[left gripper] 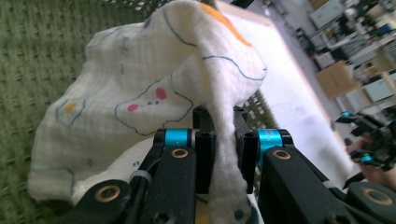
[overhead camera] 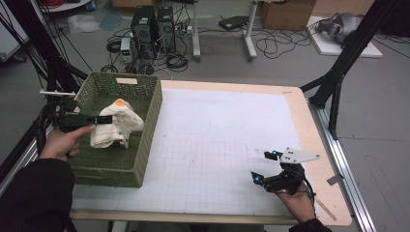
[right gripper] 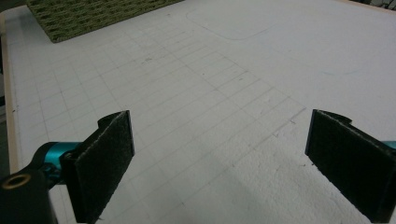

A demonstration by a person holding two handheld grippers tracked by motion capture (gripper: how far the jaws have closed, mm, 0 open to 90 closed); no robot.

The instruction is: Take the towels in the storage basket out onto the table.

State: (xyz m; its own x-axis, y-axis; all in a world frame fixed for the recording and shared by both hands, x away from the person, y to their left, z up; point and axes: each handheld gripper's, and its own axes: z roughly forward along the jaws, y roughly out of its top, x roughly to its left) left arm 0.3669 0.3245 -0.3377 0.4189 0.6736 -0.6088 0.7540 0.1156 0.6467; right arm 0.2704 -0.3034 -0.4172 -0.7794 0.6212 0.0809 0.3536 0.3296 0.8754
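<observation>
White gridded table [overhead camera: 217, 145], cabled floor behind — left gripper [overhead camera: 102, 119] clamps cloth [overhead camera: 118, 126] over basket [overhead camera: 145, 125]; right gripper [overhead camera: 263, 166] wide, empty.

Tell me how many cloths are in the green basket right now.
1. The white printed cloth hangs over the green basket, pinched in the left tool. More could lie hidden beneath it.

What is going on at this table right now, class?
A person works with a gripper in each hand. The left gripper is clamped on a fold of a white printed cloth and holds it above the inside of a green woven basket at the left of the table. The right gripper rests near the table's right front over the white gridded mat, its jaws wide open with nothing between them.
</observation>
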